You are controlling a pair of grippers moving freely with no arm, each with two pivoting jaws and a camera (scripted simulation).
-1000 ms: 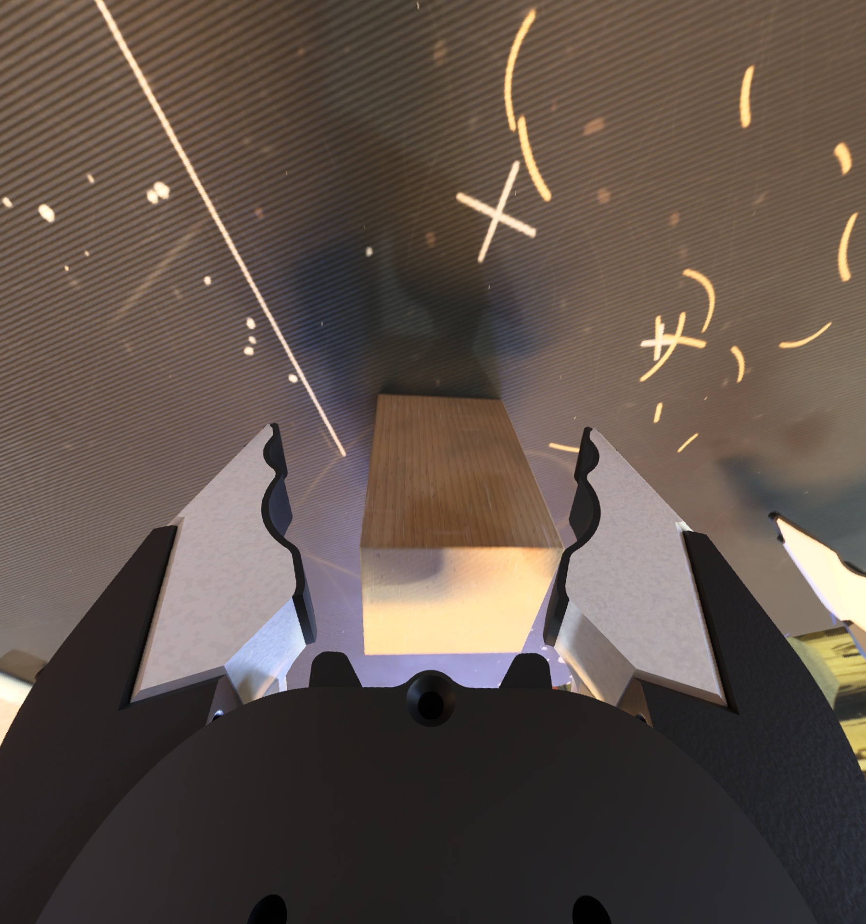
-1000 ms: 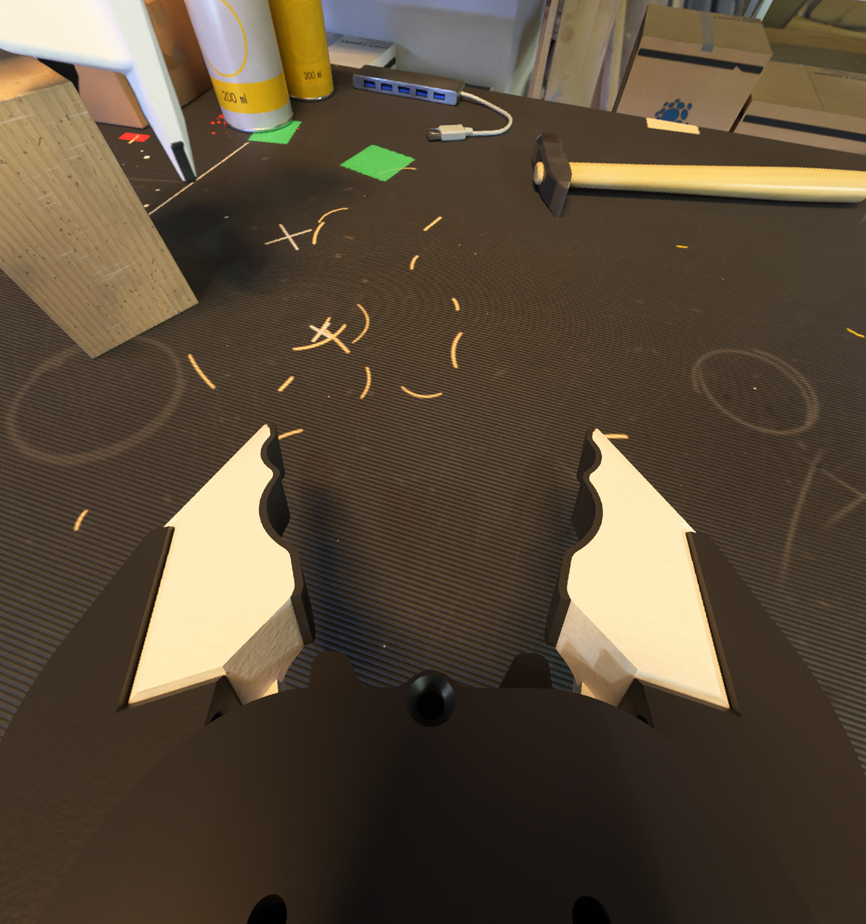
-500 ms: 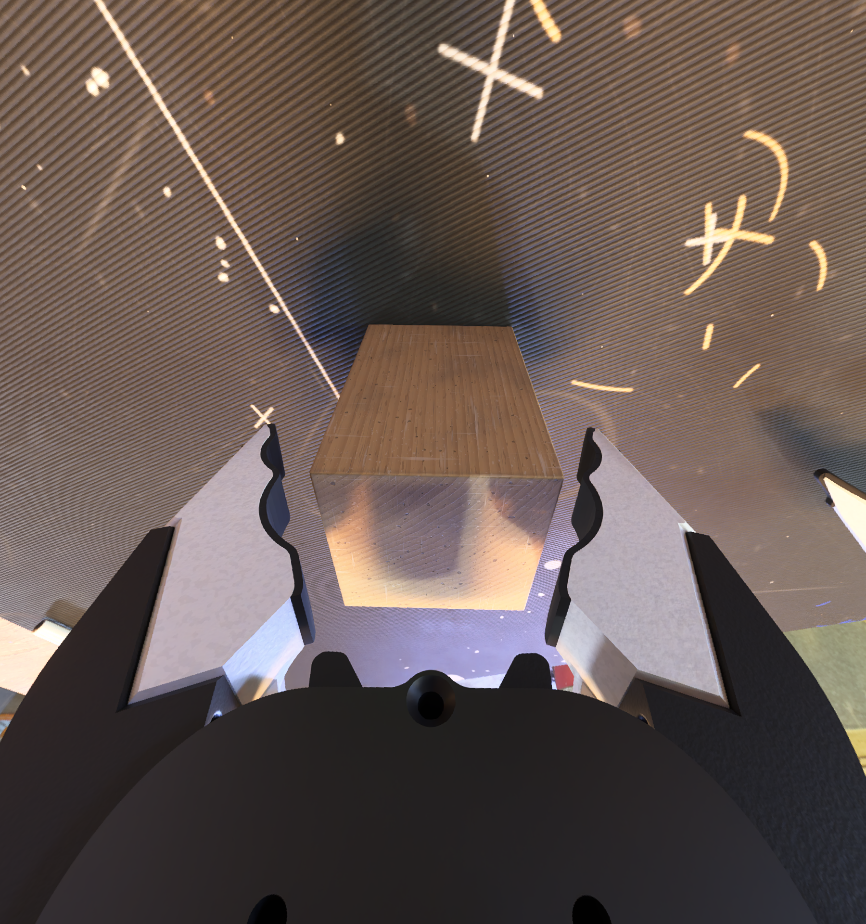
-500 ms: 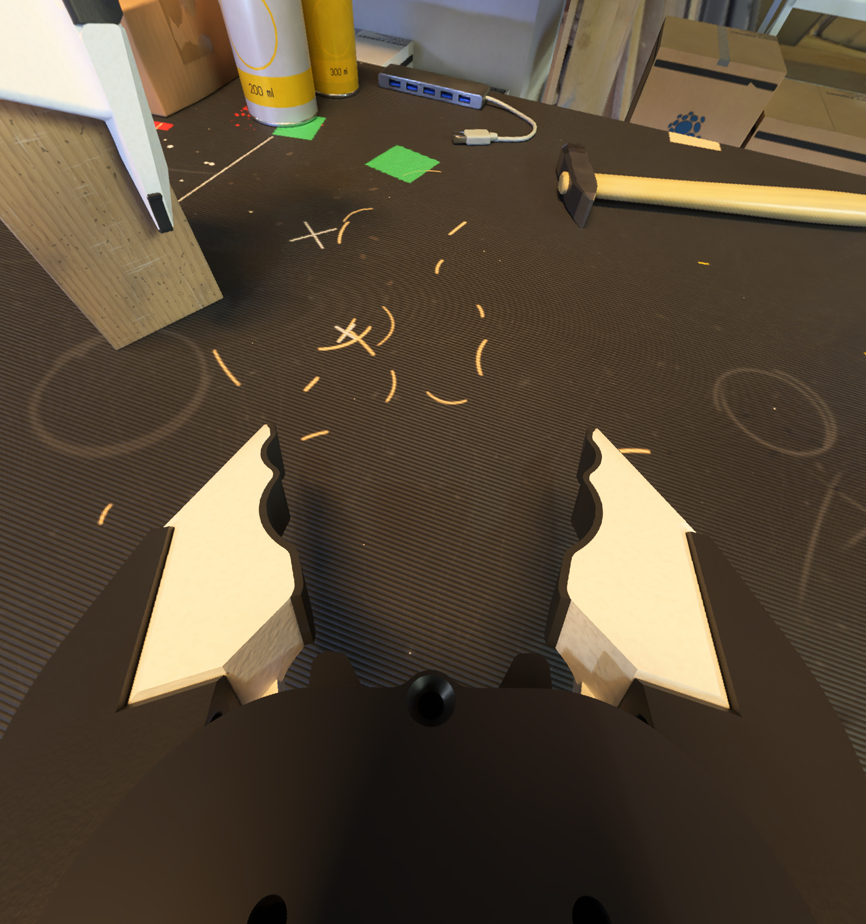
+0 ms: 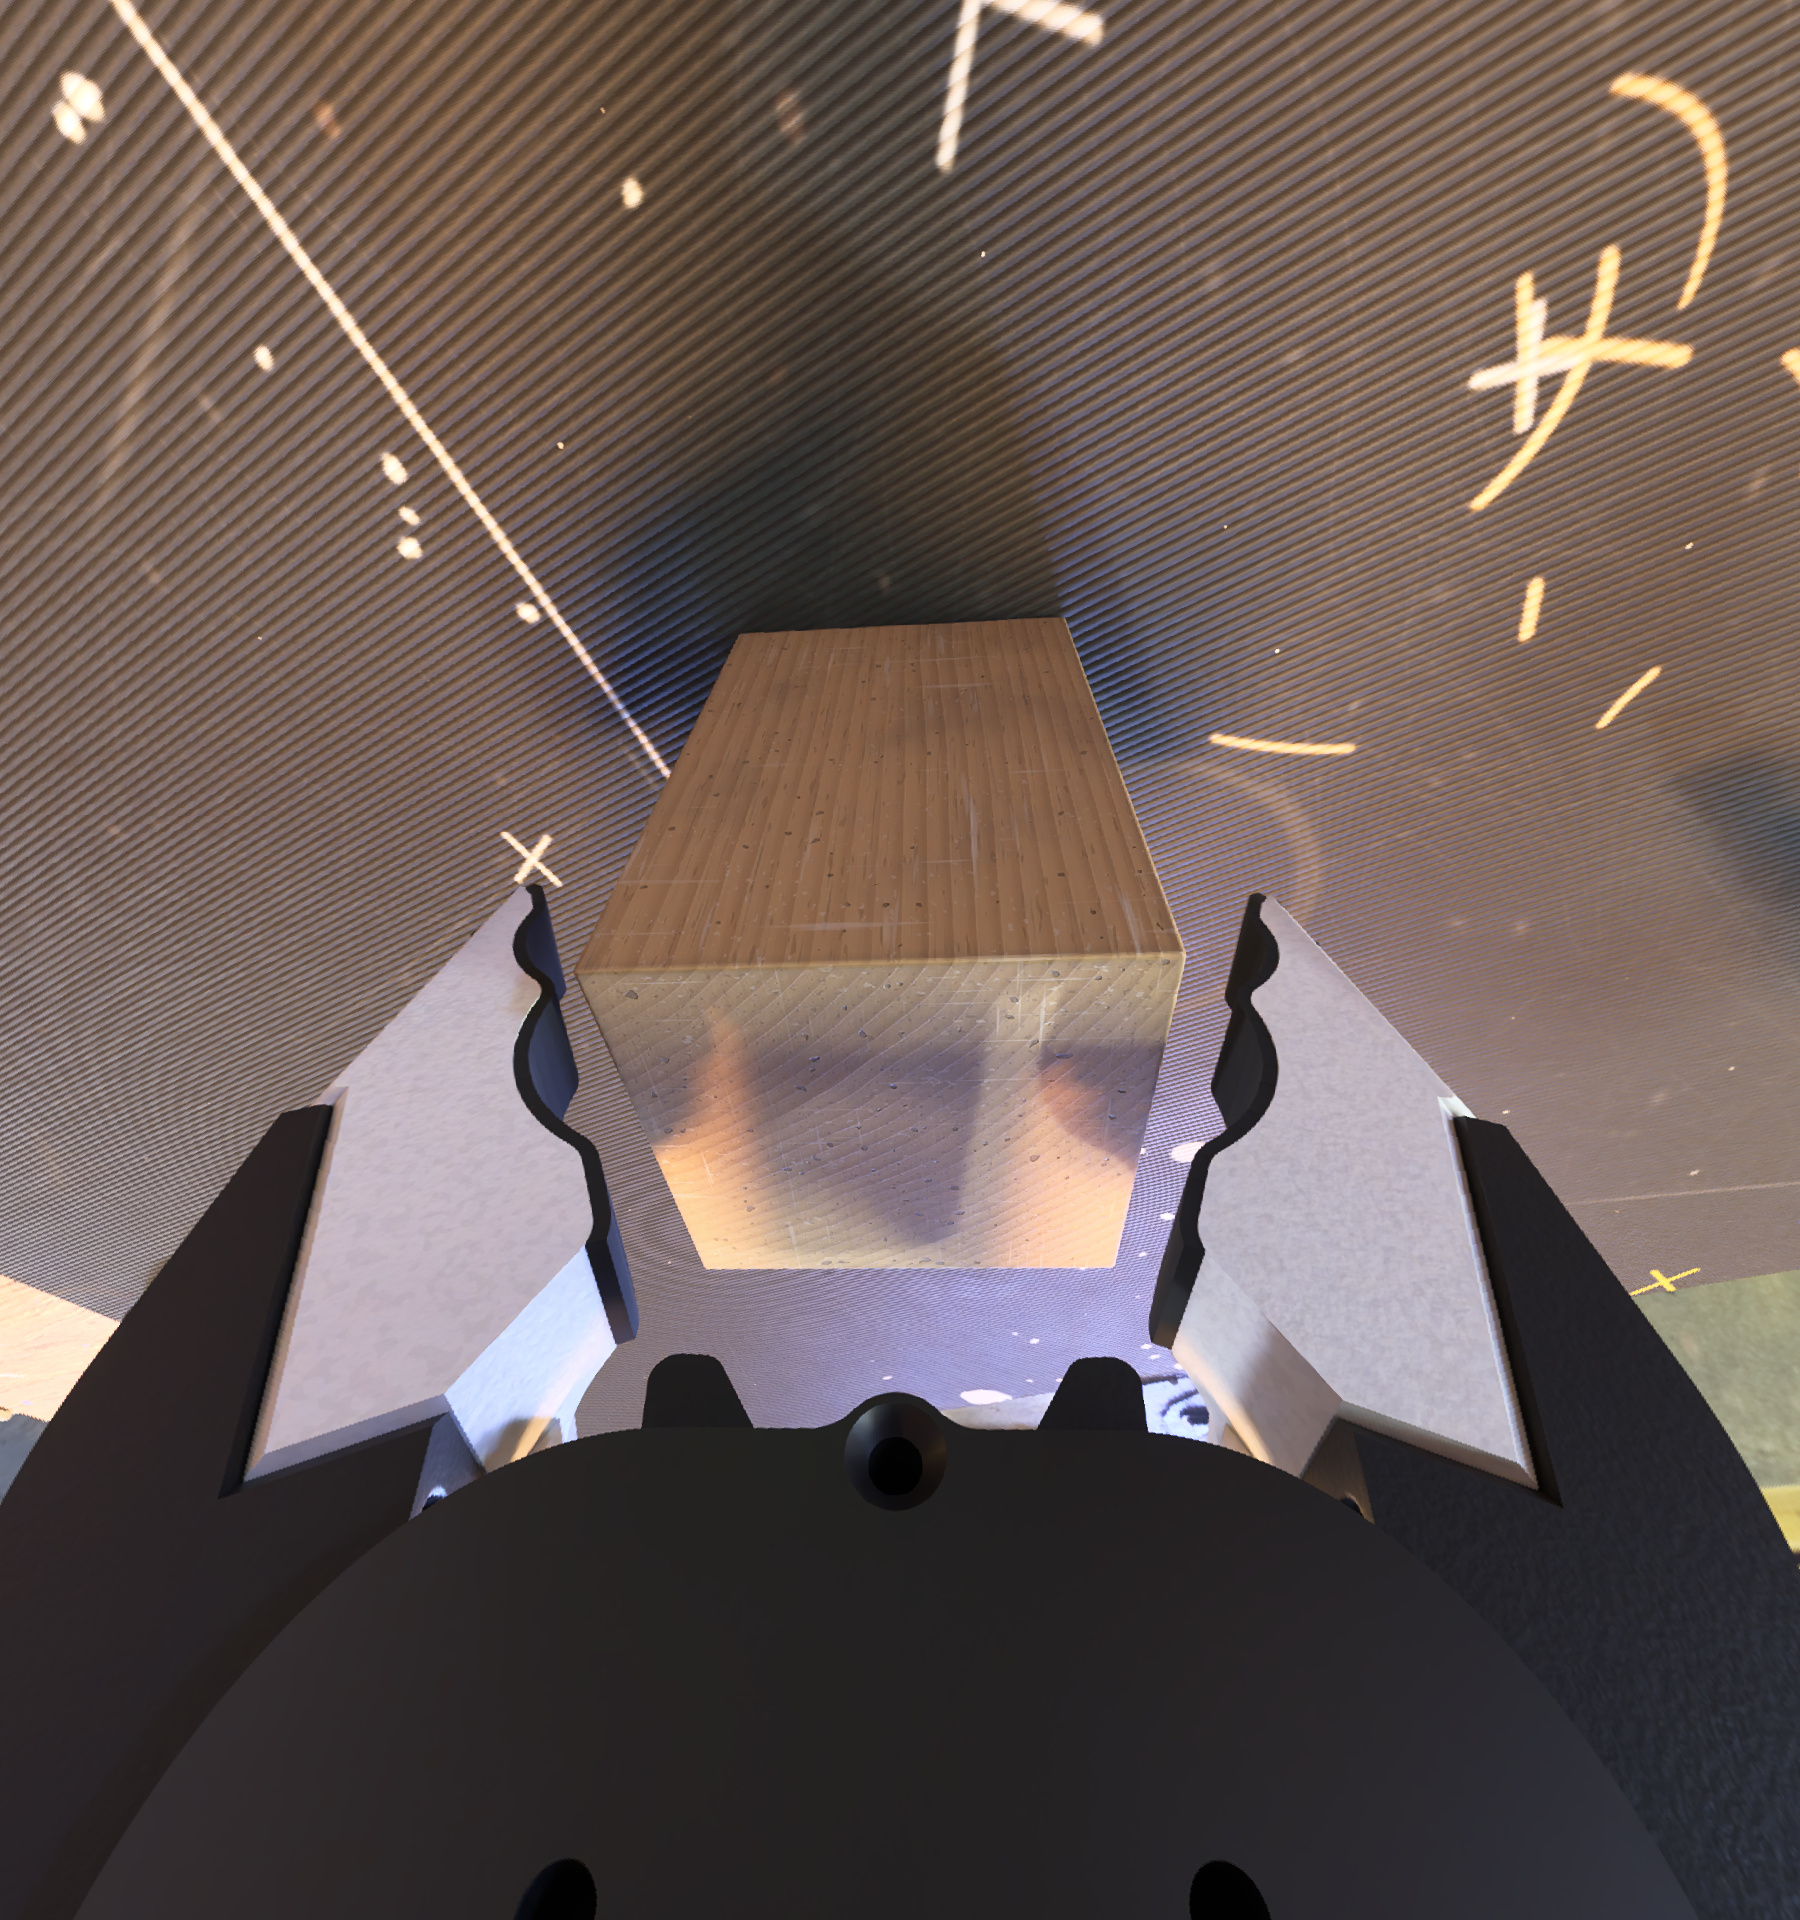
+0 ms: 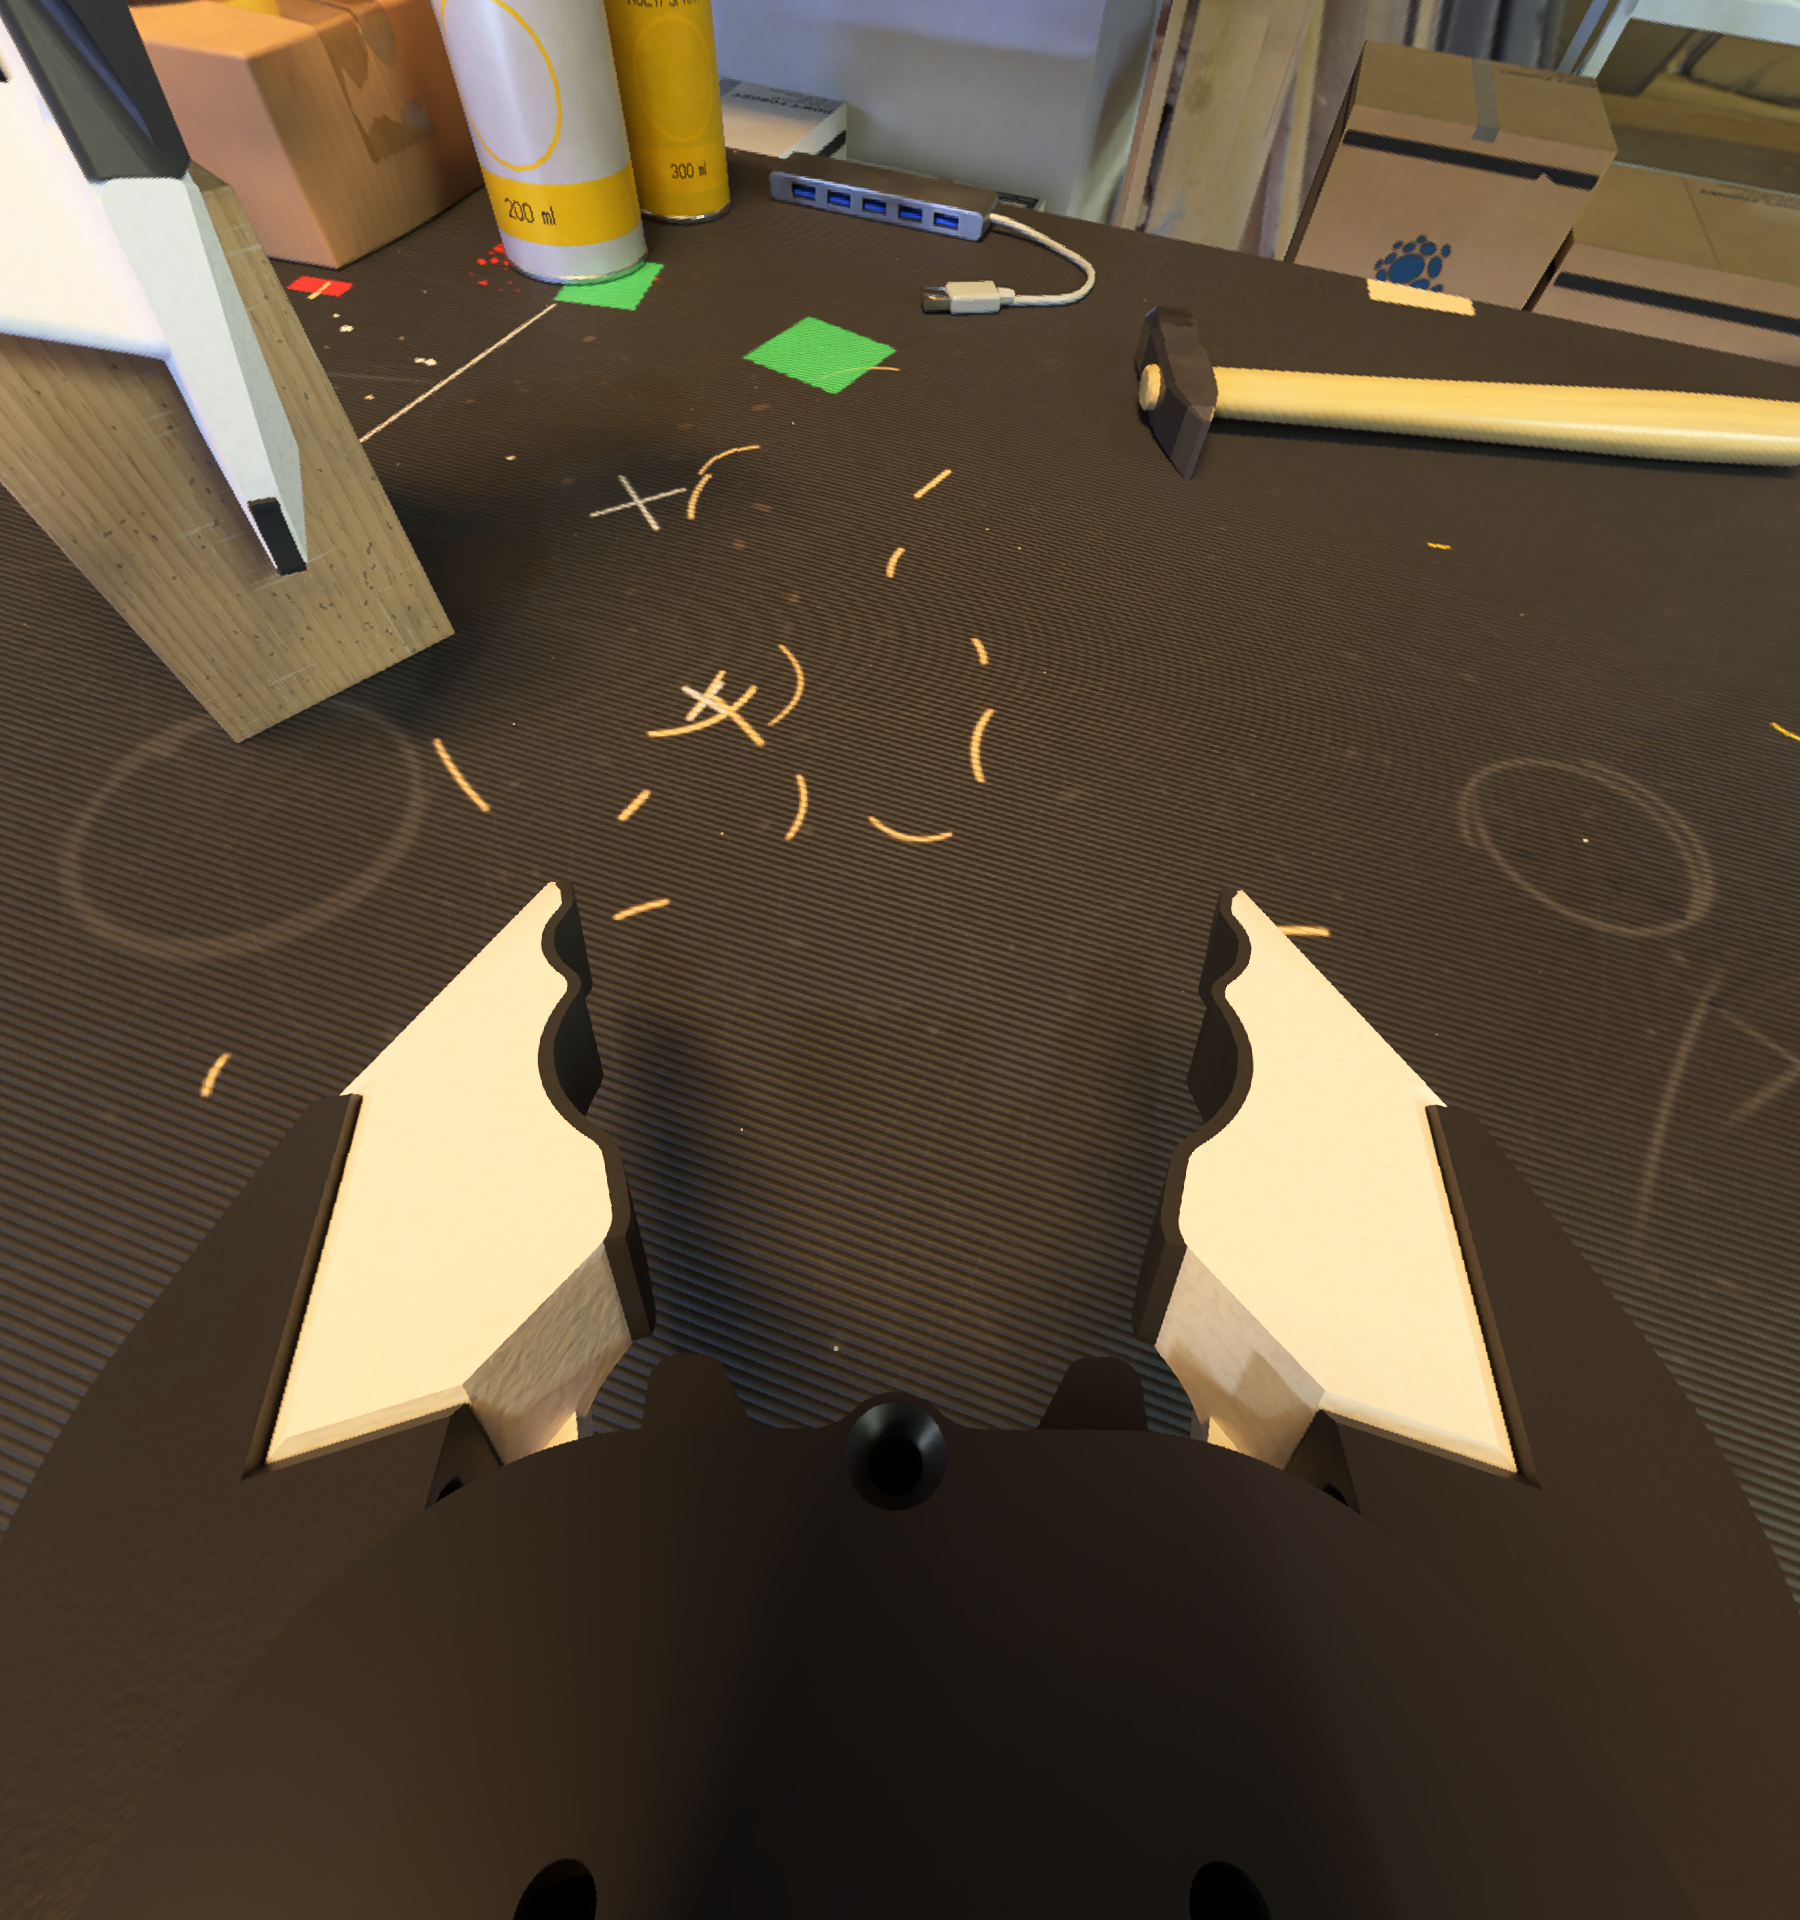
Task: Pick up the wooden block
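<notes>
The wooden block (image 5: 885, 831) stands upright on the dark ribbed mat (image 5: 252, 727). My left gripper (image 5: 893, 896) looks down on it, open, with one finger on each side of the block's top and a narrow gap showing on both sides. In the right wrist view the block (image 6: 283, 623) is at the far left, with a white finger (image 6: 221, 395) of the left gripper reaching down its side. My right gripper (image 6: 896, 891) is open and empty over bare mat, to the right of the block and nearer the camera.
A hammer (image 6: 1498, 421) lies at the back right. Two spray cans (image 6: 553, 135) and a cardboard box (image 6: 324, 125) stand behind the block. A USB hub (image 6: 875, 197) with a cable, more boxes (image 6: 1447, 177) and a green square (image 6: 821, 353) are at the back.
My left gripper has come down over the block, so its fingers now reach well below the top edge. It stays open. The right wrist view has shifted slightly.
</notes>
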